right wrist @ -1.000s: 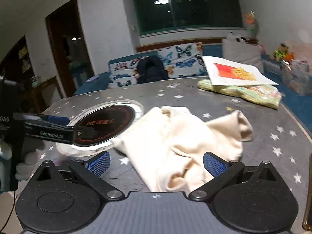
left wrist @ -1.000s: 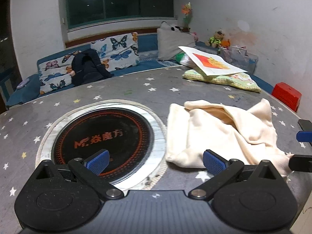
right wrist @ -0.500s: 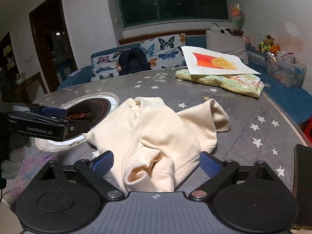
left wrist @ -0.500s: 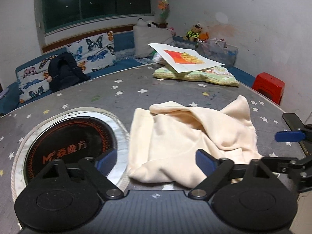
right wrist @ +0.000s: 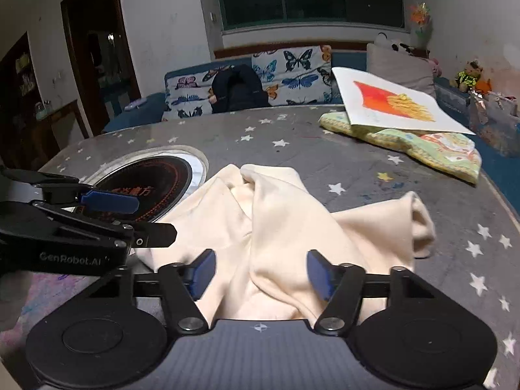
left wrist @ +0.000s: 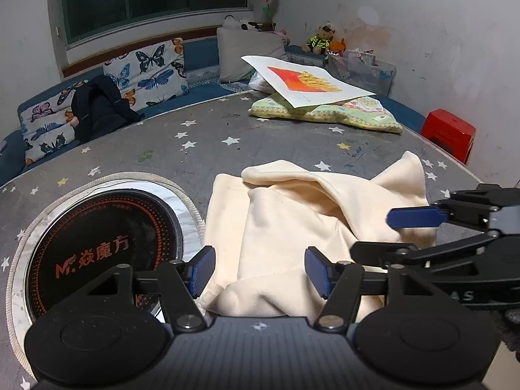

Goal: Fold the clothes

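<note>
Home living room: butterfly-print sofa (right wrist: 286, 74), plush toys (left wrist: 320, 37), star-patterned table (left wrist: 211, 136).

The cream garment (left wrist: 292, 227) is seen to be of soft, matt, fleece-like cloth, and the tabletop (left wrist: 211, 136) is covered in a dull grey star-printed sheet, scuffed and stained in places. The round black cooktop (left wrist: 100, 247) set into the tabletop is finished in smooth, glossy glass-like material, ringed by a pale polished band. The left claw (left wrist: 260, 271) and the right claw (right wrist: 260, 271) are made of matt black plastic with small shiny metal pivot pins and ribbed blue pads (left wrist: 317, 271), while a smooth paper sheet (left wrist: 308, 81) is laid on a quilted printed cloth (left wrist: 351, 115).
</note>
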Tool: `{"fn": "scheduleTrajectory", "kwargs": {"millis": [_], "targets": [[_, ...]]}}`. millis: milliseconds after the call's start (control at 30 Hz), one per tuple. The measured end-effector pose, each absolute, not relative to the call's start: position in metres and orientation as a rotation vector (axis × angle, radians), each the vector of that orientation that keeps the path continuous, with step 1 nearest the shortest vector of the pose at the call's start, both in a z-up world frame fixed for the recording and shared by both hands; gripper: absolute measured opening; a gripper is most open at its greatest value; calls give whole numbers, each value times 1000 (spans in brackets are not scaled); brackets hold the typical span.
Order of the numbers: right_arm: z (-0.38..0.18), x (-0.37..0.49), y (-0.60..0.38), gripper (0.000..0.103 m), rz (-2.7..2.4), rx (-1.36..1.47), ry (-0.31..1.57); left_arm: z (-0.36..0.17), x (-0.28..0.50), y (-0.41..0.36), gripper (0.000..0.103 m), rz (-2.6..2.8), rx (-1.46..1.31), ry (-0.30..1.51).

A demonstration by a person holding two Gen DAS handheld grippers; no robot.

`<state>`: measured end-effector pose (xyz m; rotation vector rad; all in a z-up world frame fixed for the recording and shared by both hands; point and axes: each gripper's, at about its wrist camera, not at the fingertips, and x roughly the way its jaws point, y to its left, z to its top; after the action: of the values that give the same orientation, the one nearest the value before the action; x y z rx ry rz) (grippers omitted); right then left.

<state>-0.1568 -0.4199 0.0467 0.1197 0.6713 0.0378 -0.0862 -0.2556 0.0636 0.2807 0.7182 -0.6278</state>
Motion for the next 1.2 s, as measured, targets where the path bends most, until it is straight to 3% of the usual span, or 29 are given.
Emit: {"fn": "scheduleTrajectory", "kwargs": {"millis": [167, 333, 533, 700, 767, 833, 1000, 1200], "targets": [[42, -151, -417, 48, 22, 94, 687, 61, -82, -259, 62, -631, 284, 726], [41, -153, -424, 28, -4, 95, 689, 59, -80, -261, 62, -633, 286, 731], [44, -157, -431, 17, -37, 101, 659, 58, -77, -263, 63, -634, 289, 732], [45, -157, -434, 22, -17, 129, 655, 57, -75, -266, 63, -635, 293, 734], [46, -156, -432, 37, -1, 136, 650, 57, -74, -266, 63, -633, 291, 734], [46, -153, -428, 42, 6, 126, 643, 57, -73, -266, 63, -632, 291, 735], [40, -142, -422, 42, 12, 115, 665, 57, -71, -266, 64, -629, 292, 737], [44, -145, -433, 11, -34, 124, 633, 57, -69, -266, 68, -625, 295, 736]]}}
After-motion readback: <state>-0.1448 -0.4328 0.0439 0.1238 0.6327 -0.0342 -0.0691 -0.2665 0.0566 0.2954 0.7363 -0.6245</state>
